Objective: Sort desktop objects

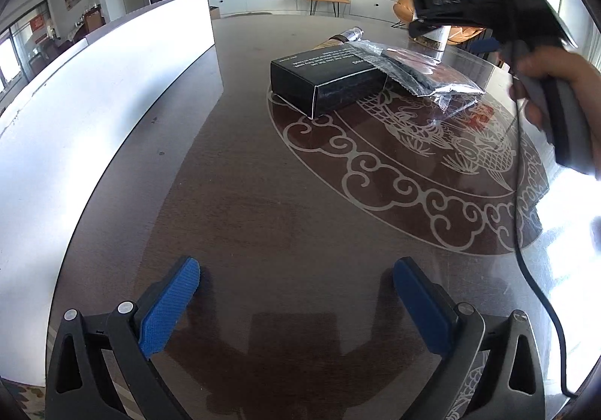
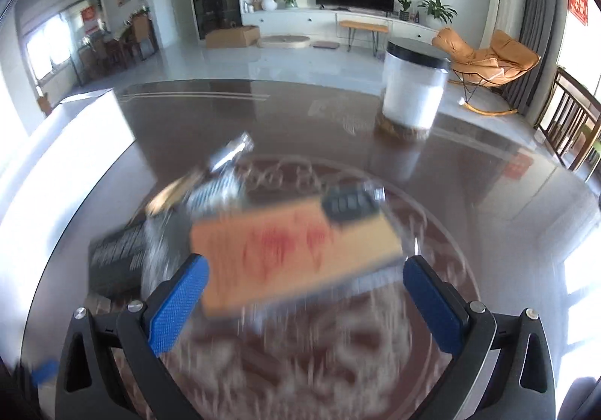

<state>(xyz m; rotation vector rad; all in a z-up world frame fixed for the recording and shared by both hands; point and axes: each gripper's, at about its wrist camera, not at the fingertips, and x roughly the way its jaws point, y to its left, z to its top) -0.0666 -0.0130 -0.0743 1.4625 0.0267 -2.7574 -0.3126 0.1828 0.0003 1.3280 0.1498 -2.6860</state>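
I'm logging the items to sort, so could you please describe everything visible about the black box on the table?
The black box is a flat, rectangular carton, apparently cardboard, with small white print on its top face and thin white edges. It lies closed and flat on the dark patterned table, near the white board. A clear plastic bag of dark items overlaps its right end. No fingers touch it.

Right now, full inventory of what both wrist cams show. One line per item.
black box: 1, black with white print, on the table by the medallion's edge
plastic bag: 1, clear with dark contents, leaning on the black box
tan box: 1, tan with red marks, blurred, ahead of the right gripper
jar: 1, white with black lid, far side of the table
metal cylinder: 1, silver, behind the black box
table: 1, dark brown, glossy
left gripper: 1, blue pads, open, empty
right gripper: 1, blue pads, open
hand: 1, holding the right gripper's handle
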